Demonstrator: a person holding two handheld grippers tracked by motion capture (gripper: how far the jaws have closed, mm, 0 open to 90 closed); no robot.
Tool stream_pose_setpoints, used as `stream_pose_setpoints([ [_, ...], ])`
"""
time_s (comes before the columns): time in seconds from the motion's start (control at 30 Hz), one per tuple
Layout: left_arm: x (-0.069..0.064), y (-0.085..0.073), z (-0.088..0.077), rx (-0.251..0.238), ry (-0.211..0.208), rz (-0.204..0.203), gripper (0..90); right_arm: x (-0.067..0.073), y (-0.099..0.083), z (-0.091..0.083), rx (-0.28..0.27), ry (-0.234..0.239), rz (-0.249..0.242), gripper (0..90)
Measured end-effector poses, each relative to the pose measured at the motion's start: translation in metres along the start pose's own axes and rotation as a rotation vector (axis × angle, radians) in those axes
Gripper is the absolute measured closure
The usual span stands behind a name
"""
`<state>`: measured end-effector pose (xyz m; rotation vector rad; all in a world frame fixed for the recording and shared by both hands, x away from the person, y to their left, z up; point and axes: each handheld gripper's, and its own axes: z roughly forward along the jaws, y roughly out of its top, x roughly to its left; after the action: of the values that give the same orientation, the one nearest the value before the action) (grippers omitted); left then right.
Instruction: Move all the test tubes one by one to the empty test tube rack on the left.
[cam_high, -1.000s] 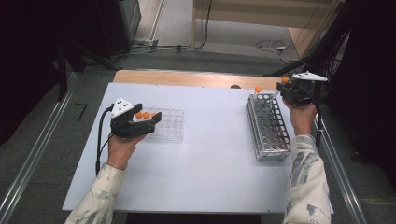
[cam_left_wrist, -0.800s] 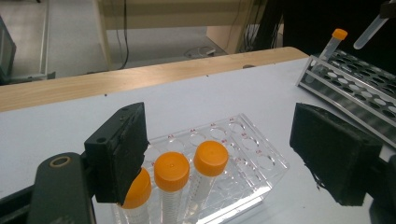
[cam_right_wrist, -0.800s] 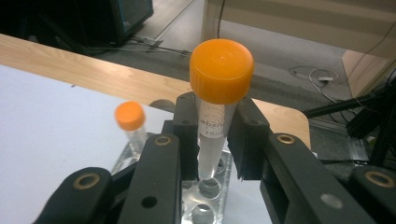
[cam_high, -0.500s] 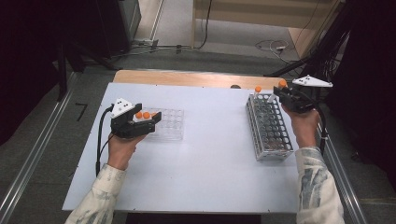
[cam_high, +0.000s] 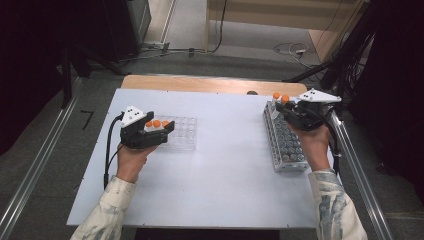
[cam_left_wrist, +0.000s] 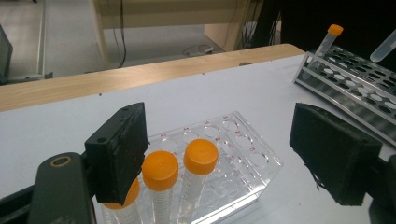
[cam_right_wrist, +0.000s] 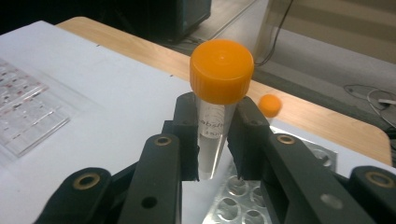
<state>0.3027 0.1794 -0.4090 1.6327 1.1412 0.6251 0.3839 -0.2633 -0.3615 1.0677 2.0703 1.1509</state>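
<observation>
A clear plastic rack (cam_high: 184, 133) lies at the table's left with three orange-capped tubes (cam_high: 157, 123) standing at its near-left end. My left gripper (cam_high: 167, 131) is open, its jaws standing wide on either side of those tubes (cam_left_wrist: 160, 170) without pressing on them. At the right lies a metal tube rack (cam_high: 287, 142) with one orange-capped tube (cam_high: 276, 95) upright in its far corner. My right gripper (cam_high: 286, 106) hovers over that far end, shut on another orange-capped tube (cam_right_wrist: 222, 70), which is held upright by its clear body.
The white table (cam_high: 225, 165) has a wooden strip (cam_high: 210, 84) along its far edge. Metal rails run along the floor on both sides. Cables and dark equipment lie beyond the table. The metal rack's holes (cam_right_wrist: 233, 198) sit right under the held tube.
My right gripper has carried its tube leftward, from beyond the metal rack's right edge to over its far end. The left gripper has stayed still.
</observation>
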Motion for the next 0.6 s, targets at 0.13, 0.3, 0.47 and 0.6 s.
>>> stream_pose_setpoints([
  [0.13,-0.001,0.000,-0.001,0.001,-0.002,0.002,19.7,0.011,-0.004,0.006,0.005,0.028,-0.008,71.9],
  [0.3,-0.003,0.000,0.000,-0.001,-0.008,0.005,19.7,0.026,-0.008,0.012,0.012,0.068,-0.018,71.9],
  [0.47,-0.004,0.000,0.000,0.001,-0.010,0.007,19.7,0.042,-0.010,0.018,0.017,0.110,-0.031,71.9],
  [0.6,-0.005,0.000,0.000,0.000,-0.014,0.009,19.8,0.055,-0.014,0.022,0.022,0.141,-0.041,71.9],
])
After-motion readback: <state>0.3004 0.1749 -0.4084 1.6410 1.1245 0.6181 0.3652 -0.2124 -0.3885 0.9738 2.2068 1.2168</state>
